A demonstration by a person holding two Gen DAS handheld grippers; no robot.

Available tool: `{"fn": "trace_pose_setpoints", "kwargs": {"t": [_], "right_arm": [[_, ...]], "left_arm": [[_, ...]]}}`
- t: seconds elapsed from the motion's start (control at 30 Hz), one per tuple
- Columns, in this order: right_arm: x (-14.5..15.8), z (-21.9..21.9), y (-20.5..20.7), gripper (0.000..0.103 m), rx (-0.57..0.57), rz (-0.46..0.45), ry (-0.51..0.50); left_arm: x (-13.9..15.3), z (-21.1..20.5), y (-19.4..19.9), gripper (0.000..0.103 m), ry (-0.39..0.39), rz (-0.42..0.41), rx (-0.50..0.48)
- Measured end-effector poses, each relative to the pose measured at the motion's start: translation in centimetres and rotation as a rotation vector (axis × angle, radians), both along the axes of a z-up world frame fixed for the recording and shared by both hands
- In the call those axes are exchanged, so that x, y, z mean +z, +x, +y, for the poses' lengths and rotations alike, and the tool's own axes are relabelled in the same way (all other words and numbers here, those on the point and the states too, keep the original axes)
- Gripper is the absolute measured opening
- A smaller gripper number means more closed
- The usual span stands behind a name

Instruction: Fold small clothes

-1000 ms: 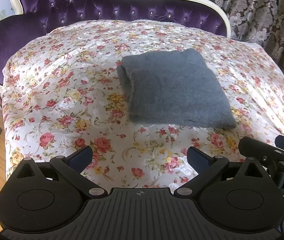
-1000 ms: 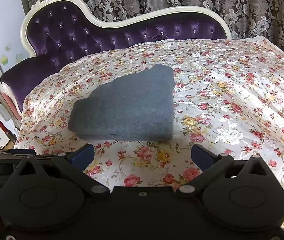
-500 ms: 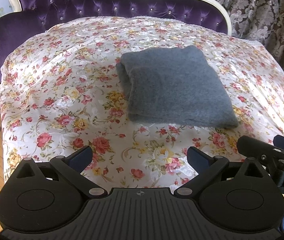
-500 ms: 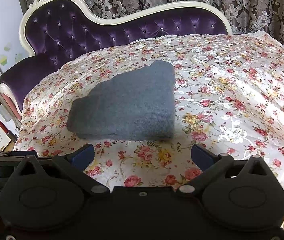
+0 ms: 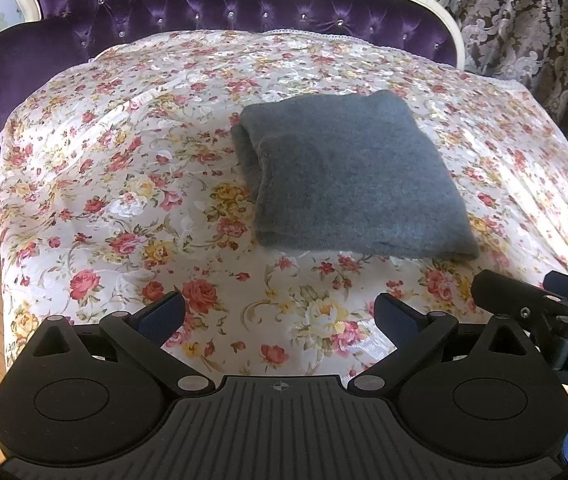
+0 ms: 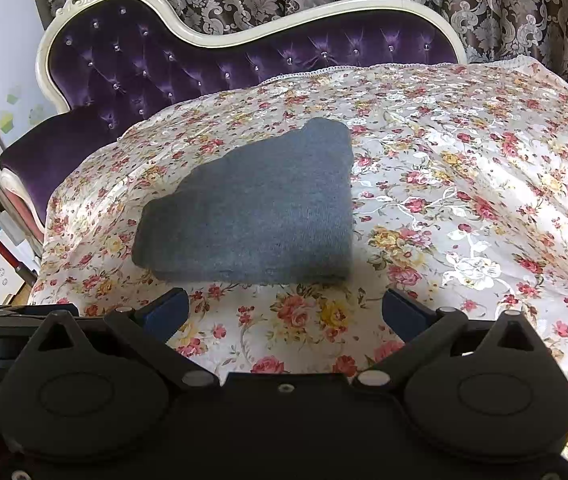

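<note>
Two tools, left tool [image 5: 279, 314] and right tool [image 6: 284, 312], hover with jaws spread wide, grasping nothing. One folded grey garment [image 5: 348, 176] lies flat mid-way across the floral cover [image 5: 123, 200], its long axis running toward the purple tufted backrest [image 6: 243, 64], thick folded edge leftward.

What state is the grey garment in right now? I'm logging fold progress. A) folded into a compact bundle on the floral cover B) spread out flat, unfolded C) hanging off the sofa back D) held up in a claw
A: the grey garment lies as a layered bundle on the floral cover, both claws open and clear of it.
</note>
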State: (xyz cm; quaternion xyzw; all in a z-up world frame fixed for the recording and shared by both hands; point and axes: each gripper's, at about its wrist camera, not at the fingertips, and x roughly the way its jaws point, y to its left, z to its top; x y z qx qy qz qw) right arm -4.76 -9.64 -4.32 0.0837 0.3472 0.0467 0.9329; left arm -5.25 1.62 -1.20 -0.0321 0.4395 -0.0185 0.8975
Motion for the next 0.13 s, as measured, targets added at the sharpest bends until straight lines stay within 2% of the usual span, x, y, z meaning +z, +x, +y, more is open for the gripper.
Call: {"fn": "trace_pose_setpoints", "kwargs": {"t": [0.13], "right_arm": [[-0.08, -0.11, 0.22, 0.102, 0.000, 0.006, 0.003]], "left_arm": [[-0.12, 0.08, 0.23, 0.102, -0.008, 0.011, -0.006]]}}
